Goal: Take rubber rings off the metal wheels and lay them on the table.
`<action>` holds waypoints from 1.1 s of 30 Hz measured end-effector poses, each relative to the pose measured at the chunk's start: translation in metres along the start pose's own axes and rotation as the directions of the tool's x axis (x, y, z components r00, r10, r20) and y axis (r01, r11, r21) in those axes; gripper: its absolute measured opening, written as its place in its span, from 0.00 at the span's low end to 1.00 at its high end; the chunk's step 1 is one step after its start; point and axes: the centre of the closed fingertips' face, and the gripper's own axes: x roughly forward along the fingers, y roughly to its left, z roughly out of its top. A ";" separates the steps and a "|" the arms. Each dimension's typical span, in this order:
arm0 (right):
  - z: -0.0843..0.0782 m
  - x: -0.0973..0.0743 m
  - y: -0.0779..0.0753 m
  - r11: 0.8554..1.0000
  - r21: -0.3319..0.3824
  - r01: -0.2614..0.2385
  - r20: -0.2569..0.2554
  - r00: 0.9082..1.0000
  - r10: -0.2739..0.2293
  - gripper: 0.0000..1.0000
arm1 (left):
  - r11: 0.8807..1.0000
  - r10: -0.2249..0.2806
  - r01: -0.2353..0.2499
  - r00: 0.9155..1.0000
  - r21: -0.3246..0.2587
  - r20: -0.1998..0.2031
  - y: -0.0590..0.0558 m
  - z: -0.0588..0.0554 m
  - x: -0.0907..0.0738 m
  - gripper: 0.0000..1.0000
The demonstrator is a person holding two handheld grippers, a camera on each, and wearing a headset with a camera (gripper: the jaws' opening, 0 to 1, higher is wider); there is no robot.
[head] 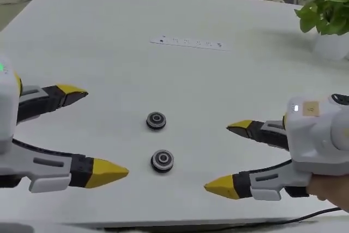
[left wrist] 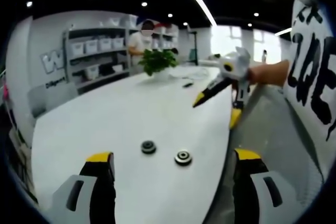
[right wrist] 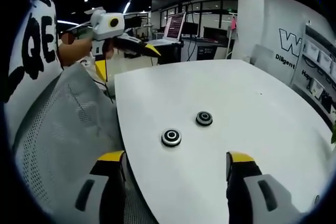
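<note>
Table (head: 109, 36): white, smooth, matt with faint sheen. Near wheel (head: 162, 160), far wheel (head: 156, 121): bright metal hubs, dull black rubber rings outside. Left gripper (head: 107, 133), right gripper (head: 216, 157): smooth white and grey plastic shells, black mid-sections, matt yellow tips. Grey mesh cloth (right wrist: 58, 129) beside table edge.

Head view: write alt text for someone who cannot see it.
A far wheel and a near wheel, both metal with black rubber rings on, lie on a white table between the open left gripper and open right gripper.
</note>
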 end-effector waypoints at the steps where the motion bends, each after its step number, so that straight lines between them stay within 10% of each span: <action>1: 0.000 0.000 0.000 1.000 -0.003 -0.001 -0.001 1.000 0.001 0.74 | 1.000 -0.002 0.002 1.000 0.001 -0.001 -0.001 0.000 0.000 0.94; 33: 0.000 0.013 -0.008 0.999 -0.043 -0.021 -0.040 0.999 0.020 0.74 | 1.000 -0.026 0.026 0.999 -0.001 -0.038 0.002 -0.014 0.011 0.92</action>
